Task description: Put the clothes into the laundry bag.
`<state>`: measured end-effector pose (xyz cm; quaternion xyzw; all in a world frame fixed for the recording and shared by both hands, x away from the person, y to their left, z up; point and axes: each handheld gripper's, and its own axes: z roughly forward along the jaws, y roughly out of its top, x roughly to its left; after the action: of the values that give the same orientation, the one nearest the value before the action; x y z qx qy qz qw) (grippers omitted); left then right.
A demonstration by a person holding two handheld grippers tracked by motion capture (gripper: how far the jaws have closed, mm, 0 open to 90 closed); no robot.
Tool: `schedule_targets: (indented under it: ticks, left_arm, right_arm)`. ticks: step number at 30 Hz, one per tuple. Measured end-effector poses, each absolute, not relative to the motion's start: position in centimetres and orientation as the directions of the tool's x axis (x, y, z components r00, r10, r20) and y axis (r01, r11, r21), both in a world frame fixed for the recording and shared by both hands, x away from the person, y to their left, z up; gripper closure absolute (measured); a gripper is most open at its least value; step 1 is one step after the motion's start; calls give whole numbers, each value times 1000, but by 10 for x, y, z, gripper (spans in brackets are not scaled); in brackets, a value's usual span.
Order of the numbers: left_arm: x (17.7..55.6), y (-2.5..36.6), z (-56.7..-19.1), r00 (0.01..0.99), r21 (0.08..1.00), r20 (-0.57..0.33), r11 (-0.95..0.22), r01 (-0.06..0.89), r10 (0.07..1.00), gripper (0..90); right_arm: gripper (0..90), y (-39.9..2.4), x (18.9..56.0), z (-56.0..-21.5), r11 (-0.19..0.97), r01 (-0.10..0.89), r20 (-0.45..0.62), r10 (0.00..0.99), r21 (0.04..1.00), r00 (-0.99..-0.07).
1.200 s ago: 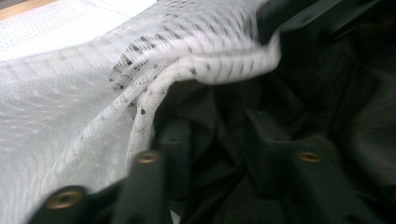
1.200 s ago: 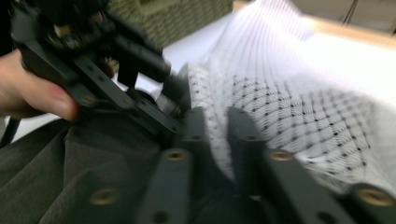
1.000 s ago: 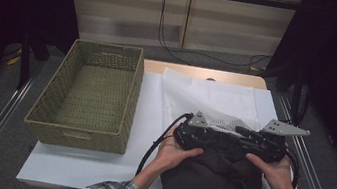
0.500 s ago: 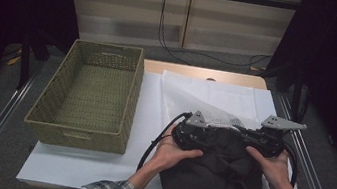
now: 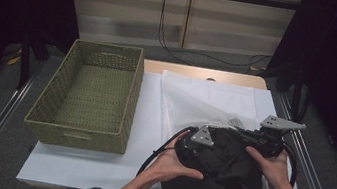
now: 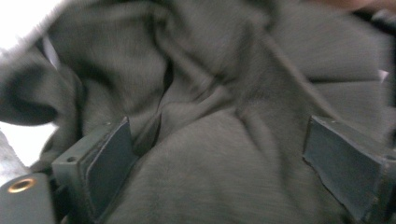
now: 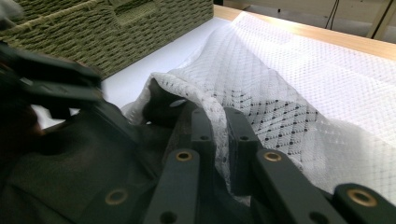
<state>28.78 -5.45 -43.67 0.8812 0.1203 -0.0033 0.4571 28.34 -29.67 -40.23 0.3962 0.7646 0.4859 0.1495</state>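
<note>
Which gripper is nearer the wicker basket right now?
Left. The left gripper sits over the dark garment, a short way right of the wicker basket. The right gripper, clamped on the white mesh bag, is farther right.

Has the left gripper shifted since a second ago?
Yes. The left gripper has slid right, farther from the basket and closer to the right gripper, and its jaws have just been opening over the dark garment.

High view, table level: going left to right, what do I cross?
Woven basket → bare white sheet → left hand-held gripper at the dark garment's left edge → right hand-held gripper at its right, over the white mesh bag.
</note>
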Motion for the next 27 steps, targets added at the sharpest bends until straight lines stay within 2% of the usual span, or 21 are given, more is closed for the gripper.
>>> schedule_targets:
  ticks: [4,10,15,17,20,23,27]
  left_arm:
    - [300,-59,-454,966,792,-81,-573,211,245,62]
    - [312,-63,-463,962,753,-57,-622,217,266,144]
    - [319,-58,-460,954,738,-80,-625,252,290,539]
    - [318,-57,-458,944,755,-86,-597,271,320,641]
    - [322,-52,-451,921,781,-118,-537,317,372,712]
    - [328,-49,-443,902,797,-159,-488,357,400,729]
    - [338,-47,-441,886,805,-156,-463,371,437,731]
  right_arm:
    - [836,-293,282,-401,221,459,162,736,860,-658]
    - [853,-286,276,-392,220,446,169,712,868,-681]
    - [878,-287,268,-379,200,407,164,695,891,-700]
    - [880,-288,265,-377,186,409,179,687,893,-704]
    - [881,-287,262,-376,188,414,190,672,891,-715]
    - [881,-287,260,-376,190,421,199,665,887,-720]
    - [880,-286,258,-380,191,432,212,658,881,-722]
